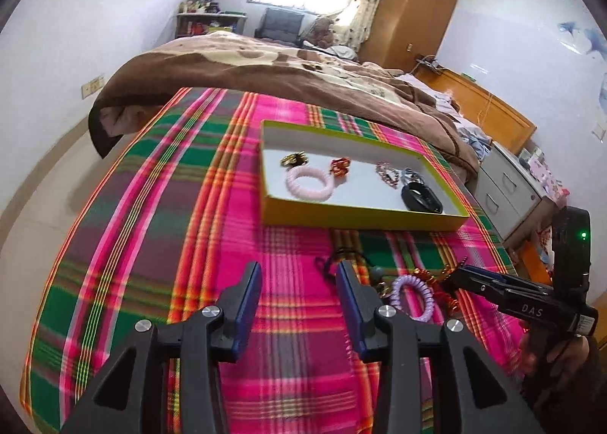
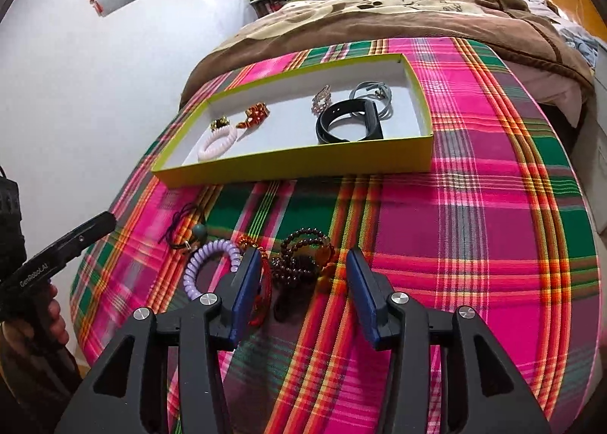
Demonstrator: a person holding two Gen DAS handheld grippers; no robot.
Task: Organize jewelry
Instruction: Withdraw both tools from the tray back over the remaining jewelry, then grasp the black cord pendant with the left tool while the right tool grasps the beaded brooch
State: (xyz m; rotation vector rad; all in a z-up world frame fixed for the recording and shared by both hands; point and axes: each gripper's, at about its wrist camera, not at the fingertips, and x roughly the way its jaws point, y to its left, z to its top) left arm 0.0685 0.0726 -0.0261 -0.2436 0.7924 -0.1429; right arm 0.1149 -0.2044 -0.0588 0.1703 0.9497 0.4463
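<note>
Blue-padded jaws of both the left gripper (image 1: 299, 284) and right gripper (image 2: 303, 274) stand wide and empty, angled down over the plaid bed (image 2: 474, 244), the right straddling dark beads (image 2: 299, 259) near the bed's front edge, before the tray (image 2: 303, 164)

**Black tongs, blue pads, white lettering**

The left tongs (image 1: 299, 284) are matte black plastic with two flat fingers faced in dark blue pads (image 1: 248, 305); round silver screws sit at the knuckles. The right tongs (image 2: 303, 274) match them. Seen side-on, one body bears white "DAS" lettering and a green light, the other "GenRobot.AI". A hand (image 2: 53, 320) wraps a black grip.
</note>
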